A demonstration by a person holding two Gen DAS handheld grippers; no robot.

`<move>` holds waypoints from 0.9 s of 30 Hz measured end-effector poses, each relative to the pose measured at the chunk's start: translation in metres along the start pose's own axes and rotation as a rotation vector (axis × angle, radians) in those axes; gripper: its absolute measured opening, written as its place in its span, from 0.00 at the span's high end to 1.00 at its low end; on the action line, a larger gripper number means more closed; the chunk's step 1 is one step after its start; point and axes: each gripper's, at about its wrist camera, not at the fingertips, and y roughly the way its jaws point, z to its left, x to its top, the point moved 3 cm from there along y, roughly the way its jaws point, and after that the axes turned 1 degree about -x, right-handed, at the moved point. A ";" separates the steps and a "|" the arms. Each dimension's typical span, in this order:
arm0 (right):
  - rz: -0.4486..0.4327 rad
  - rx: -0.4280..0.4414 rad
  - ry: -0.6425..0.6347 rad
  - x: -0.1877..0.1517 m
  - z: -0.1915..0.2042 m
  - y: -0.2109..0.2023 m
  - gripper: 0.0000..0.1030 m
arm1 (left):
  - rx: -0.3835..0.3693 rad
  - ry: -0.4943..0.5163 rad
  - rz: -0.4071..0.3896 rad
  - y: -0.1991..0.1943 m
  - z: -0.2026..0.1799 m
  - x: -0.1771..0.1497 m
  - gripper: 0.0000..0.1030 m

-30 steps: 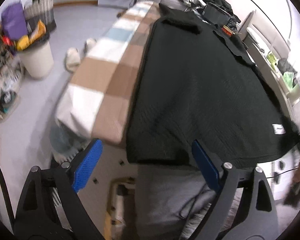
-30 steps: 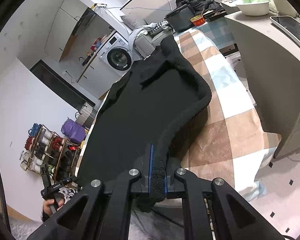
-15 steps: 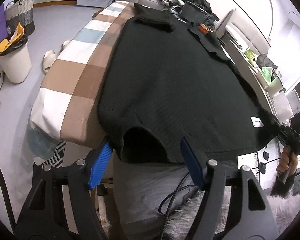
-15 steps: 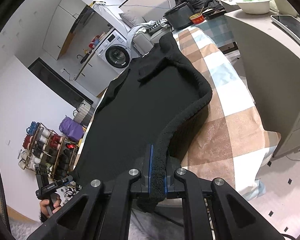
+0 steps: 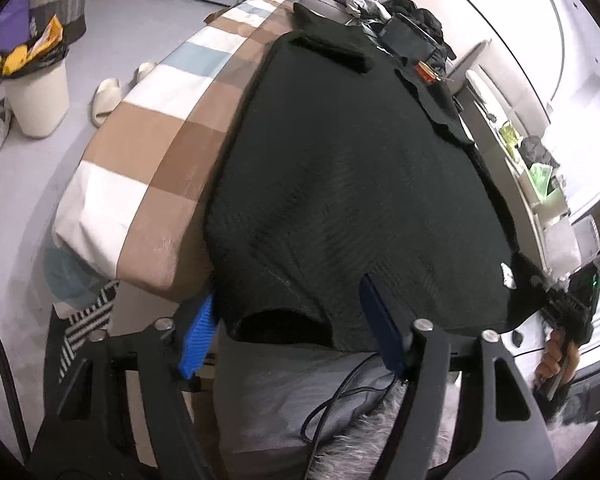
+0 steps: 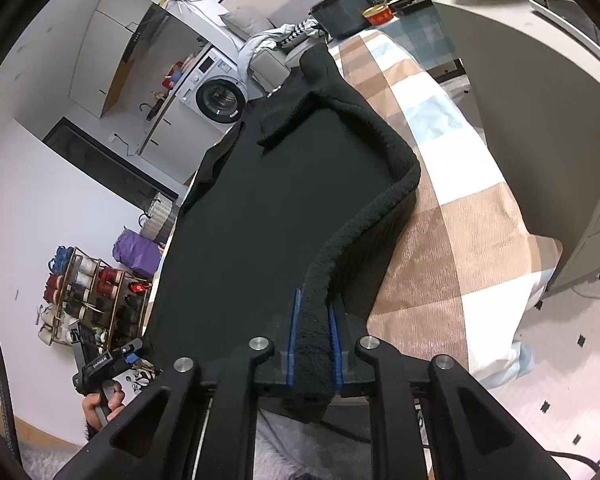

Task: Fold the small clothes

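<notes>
A black knit sweater [image 5: 352,184] lies spread on the checked table cover [image 5: 140,152]. My left gripper [image 5: 290,328] is at the near hem, its jaws closing with the bunched hem between the blue pads [image 5: 198,336]; they do not clamp it. My right gripper [image 6: 315,340] holds the thick rolled side edge of the sweater [image 6: 260,208]. Its jaws are opening, and the cloth still fills the gap and touches both pads. Each view shows the other gripper in a hand: the right one [image 5: 568,308] and the left one [image 6: 100,360].
A white bin [image 5: 36,92] and slippers [image 5: 108,96] stand on the floor to the left. A shoe rack [image 6: 88,296] and washing machine [image 6: 220,98] are beyond. A grey counter [image 6: 540,120] borders the table. A black box [image 6: 346,8] sits at the far end.
The left jaws have narrowed around the near hem, which now bunches between them. The right jaws have parted slightly on the rolled edge. Neither hand has shifted much.
</notes>
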 end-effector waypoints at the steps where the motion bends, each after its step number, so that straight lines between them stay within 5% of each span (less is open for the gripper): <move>1: 0.003 -0.001 0.000 -0.001 0.000 0.000 0.78 | 0.003 0.005 -0.006 0.000 -0.001 0.000 0.58; 4: 0.009 0.002 -0.006 -0.003 0.001 0.002 0.76 | 0.002 -0.005 -0.033 0.001 0.000 0.003 0.82; 7: 0.005 -0.014 -0.036 -0.006 0.004 0.004 0.77 | -0.009 -0.017 -0.073 0.000 0.002 0.007 0.92; 11: -0.019 -0.033 -0.060 -0.008 0.006 0.004 0.93 | -0.040 -0.010 -0.146 -0.008 -0.001 0.012 0.94; 19: -0.241 0.192 0.040 0.006 0.005 -0.035 0.95 | -0.080 0.060 -0.325 -0.047 -0.020 0.028 0.96; 27: -0.353 0.407 0.084 0.001 0.000 -0.063 0.95 | -0.118 0.079 -0.440 -0.083 -0.031 0.024 0.96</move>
